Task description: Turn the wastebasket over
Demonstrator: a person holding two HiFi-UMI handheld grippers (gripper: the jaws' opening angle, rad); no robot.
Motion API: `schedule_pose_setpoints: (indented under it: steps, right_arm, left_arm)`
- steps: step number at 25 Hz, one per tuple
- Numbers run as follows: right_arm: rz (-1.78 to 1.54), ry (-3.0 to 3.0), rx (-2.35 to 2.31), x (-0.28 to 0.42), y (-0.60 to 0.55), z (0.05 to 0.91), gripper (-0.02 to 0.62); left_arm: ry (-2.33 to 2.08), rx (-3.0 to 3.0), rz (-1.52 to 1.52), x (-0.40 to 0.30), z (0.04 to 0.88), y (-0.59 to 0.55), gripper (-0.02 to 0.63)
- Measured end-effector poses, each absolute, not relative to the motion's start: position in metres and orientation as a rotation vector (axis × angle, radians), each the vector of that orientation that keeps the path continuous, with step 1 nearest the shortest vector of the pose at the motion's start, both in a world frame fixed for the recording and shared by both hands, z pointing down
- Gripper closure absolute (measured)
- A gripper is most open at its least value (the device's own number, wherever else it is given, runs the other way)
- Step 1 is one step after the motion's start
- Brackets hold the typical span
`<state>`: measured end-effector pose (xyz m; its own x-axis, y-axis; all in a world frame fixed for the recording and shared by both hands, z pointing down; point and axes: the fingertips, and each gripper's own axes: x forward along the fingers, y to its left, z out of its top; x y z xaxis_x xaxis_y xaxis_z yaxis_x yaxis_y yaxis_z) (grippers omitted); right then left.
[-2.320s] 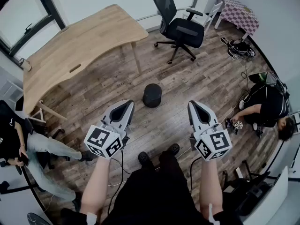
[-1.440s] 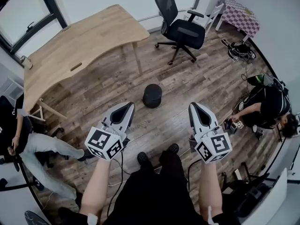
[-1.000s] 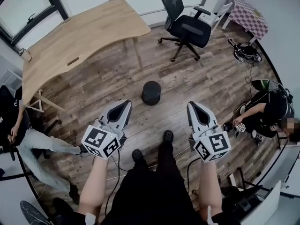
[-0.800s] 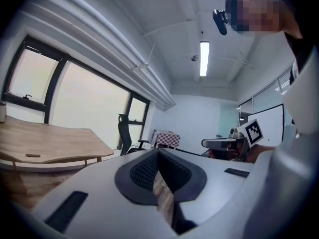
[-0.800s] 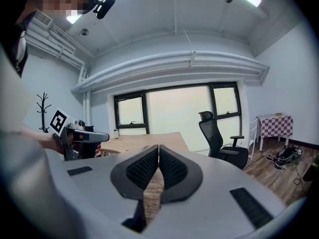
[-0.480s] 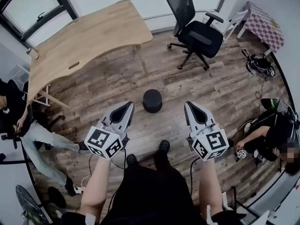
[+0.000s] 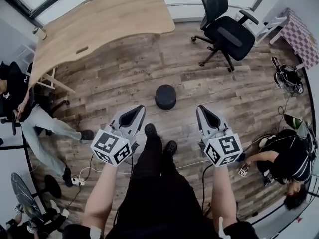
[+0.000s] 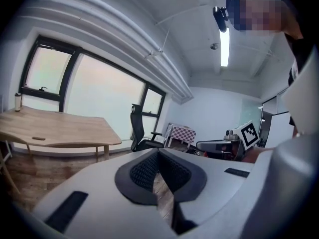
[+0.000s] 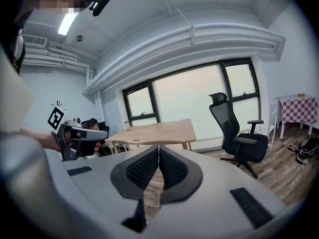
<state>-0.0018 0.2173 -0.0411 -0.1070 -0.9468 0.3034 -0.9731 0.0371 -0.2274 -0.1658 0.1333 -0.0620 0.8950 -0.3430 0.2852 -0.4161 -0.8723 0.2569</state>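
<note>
the ribbed black pads [image 8: 144, 171] of the left gripper [image 8: 158, 154] are clenched tip to tip with nothing between them, and the pads [image 9: 173, 167] of the right gripper [image 9: 159, 148] are pressed together the same way, also on nothing

both grey grippers are held side by side on the near side of the round black wastebasket [image 7: 165, 96], their tips aimed toward it but apart from it, the left one to its near left and the right one to its near right

the wastebasket stands alone on the wood plank floor [image 7: 124, 78]; from above i cannot tell which way its mouth faces

behind each gripper sits its white cube with square markers [image 7: 112, 148], and the person's black shoes [image 7: 149, 130] are just short of the wastebasket

beyond the wastebasket to the left is a light wooden desk [image 7: 99, 24], beyond it to the right a black office chair [image 7: 227, 31]

a seated person [image 7: 30, 108] is well to the left of the wastebasket, and another person low on the floor [image 7: 286, 158] well to its right
</note>
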Motion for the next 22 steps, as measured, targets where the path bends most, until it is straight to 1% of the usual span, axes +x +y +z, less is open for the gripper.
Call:
schedule_pose_setpoints:
  steps: [13, 22]
  right_arm:
    - [0.653, -2.139, 1.935, 0.016, 0.131, -0.005, 0.563]
    - [0.787, -2.053, 1.865, 0.032, 0.062, 0.064, 0.563]
  left_arm:
    - [-0.54, 2.657, 0.332, -0.138, -0.012, 0.048, 0.591]
    - [-0.471, 2.564, 0.454, -0.116, 0.064, -0.025, 0.591]
